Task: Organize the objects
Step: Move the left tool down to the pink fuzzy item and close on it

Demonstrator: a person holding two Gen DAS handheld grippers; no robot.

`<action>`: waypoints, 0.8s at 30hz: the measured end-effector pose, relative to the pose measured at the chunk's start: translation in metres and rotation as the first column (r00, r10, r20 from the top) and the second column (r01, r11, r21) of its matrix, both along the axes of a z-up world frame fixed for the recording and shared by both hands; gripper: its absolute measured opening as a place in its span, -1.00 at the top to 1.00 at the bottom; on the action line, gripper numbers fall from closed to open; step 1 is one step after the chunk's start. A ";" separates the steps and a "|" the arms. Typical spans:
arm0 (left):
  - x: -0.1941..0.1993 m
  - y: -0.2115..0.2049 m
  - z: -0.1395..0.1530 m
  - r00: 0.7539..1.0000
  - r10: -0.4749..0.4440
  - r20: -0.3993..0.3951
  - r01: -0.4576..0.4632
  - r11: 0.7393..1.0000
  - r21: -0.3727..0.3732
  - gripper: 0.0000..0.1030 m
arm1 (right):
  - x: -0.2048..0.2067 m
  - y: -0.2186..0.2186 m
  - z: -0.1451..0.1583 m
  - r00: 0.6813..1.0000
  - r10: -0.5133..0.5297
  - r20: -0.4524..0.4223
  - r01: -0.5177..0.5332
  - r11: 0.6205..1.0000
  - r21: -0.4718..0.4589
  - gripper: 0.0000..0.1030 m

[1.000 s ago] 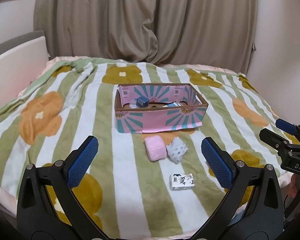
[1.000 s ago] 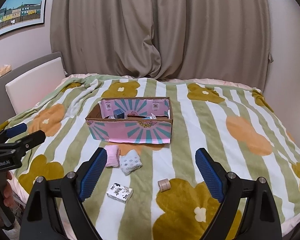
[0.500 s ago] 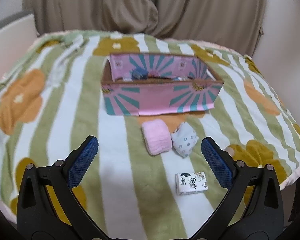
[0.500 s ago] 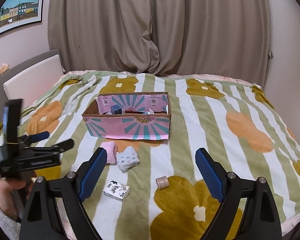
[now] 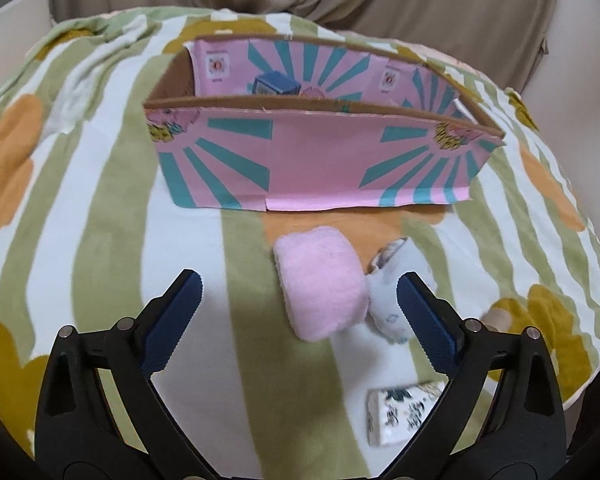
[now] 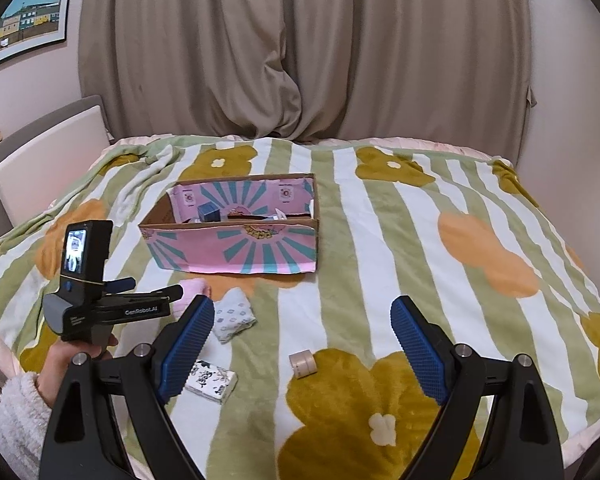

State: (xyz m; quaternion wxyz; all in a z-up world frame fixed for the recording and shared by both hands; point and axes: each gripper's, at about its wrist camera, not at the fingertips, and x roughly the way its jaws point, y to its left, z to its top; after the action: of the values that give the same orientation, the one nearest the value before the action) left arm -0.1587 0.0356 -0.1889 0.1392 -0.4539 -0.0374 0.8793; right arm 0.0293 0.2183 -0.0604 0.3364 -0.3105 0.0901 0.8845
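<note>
Both claws [image 5: 298, 316] [image 6: 302, 330] gape — one pink roll [image 5: 320, 282], one sock bundle [image 6: 234, 316], one box [image 6: 236, 236].

Home bedroom, bed w/ floral striped blanket [image 6: 380, 240], beige curtains [image 6: 300, 48] (floor-length), framed picture [image 6: 24, 20]

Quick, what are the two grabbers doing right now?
Left gripper: open, holding nothing, near the pink towel roll.
Right gripper: open, holding nothing.

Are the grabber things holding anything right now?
No, nothing is held. The left gripper is open near the pink towel, not pinching it. The right gripper is open above the blanket.
</note>
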 end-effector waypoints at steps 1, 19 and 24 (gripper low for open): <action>-0.004 0.001 -0.003 1.000 -0.002 0.007 0.002 1.000 -0.001 -0.87 | 0.000 0.003 -0.001 1.000 -0.005 0.004 0.005 1.000 -0.002 -0.71; -0.032 0.023 -0.046 0.992 -0.039 0.116 0.039 0.999 0.001 0.11 | -0.008 0.012 -0.008 0.999 -0.018 0.028 0.018 1.000 -0.005 -0.71; -0.028 0.025 -0.043 0.994 -0.047 0.101 0.049 0.999 -0.017 0.20 | -0.008 0.011 -0.008 1.000 -0.020 0.024 0.020 1.000 -0.006 -0.71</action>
State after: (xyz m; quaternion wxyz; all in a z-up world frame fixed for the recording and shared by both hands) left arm -0.1869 0.0601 -0.2317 0.1540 -0.4998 -0.0249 0.8520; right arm 0.0217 0.2294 -0.0687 0.3455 -0.3210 0.0919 0.8770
